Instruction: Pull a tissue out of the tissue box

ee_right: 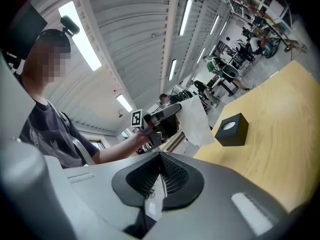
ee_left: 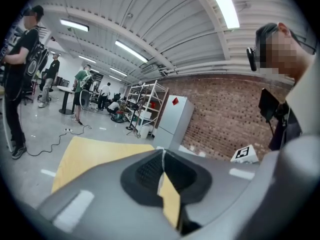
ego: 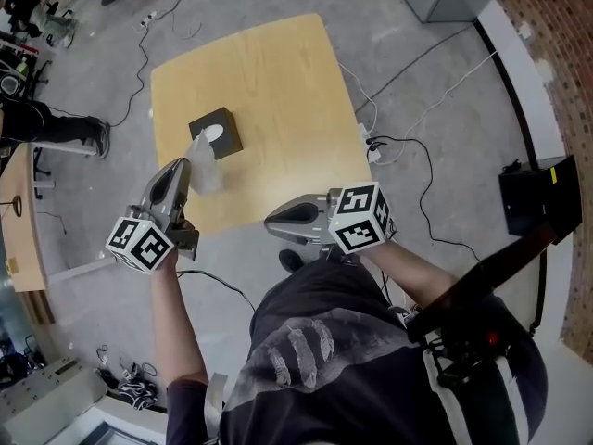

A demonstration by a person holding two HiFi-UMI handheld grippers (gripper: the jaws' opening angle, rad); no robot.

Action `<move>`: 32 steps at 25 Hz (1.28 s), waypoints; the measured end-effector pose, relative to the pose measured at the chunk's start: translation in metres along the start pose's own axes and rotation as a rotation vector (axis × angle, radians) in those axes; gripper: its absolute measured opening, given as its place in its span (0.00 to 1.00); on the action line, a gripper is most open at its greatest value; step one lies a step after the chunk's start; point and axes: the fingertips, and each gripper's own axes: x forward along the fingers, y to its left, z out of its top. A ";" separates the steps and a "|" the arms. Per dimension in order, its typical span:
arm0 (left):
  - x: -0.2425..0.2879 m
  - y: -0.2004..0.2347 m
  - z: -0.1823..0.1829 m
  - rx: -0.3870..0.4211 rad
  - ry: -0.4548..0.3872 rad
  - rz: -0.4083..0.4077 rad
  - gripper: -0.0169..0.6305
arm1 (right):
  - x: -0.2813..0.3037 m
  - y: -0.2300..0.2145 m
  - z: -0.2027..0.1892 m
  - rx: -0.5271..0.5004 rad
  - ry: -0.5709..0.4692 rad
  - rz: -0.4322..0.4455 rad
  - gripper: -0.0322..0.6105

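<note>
One table (ego: 278,72), one tissue box (ego: 228,141), one tissue (ego: 206,167), two grippers: left gripper (ego: 182,167), right gripper (ego: 271,219).

Tissue box (ego: 216,132) sits on the table (ego: 278,82), tissue (ego: 205,162) just before it

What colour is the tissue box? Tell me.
Black, with a white oval opening on top; the tissue box shows best in the right gripper view.

Wood table (ego: 278,91) w/ black tissue box (ego: 218,133) near left edge.
</note>
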 end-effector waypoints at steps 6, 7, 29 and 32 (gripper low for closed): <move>-0.024 -0.011 0.006 0.014 -0.053 -0.028 0.03 | 0.013 0.009 -0.019 0.028 -0.002 -0.048 0.05; -0.030 -0.011 0.006 0.015 -0.061 -0.034 0.03 | 0.017 0.013 -0.022 0.030 0.002 -0.050 0.05; -0.124 -0.002 -0.012 -0.005 -0.164 -0.168 0.03 | 0.096 0.083 -0.076 -0.002 0.065 -0.135 0.05; -0.133 -0.004 -0.016 0.009 -0.168 -0.179 0.03 | 0.103 0.090 -0.081 -0.011 0.066 -0.144 0.05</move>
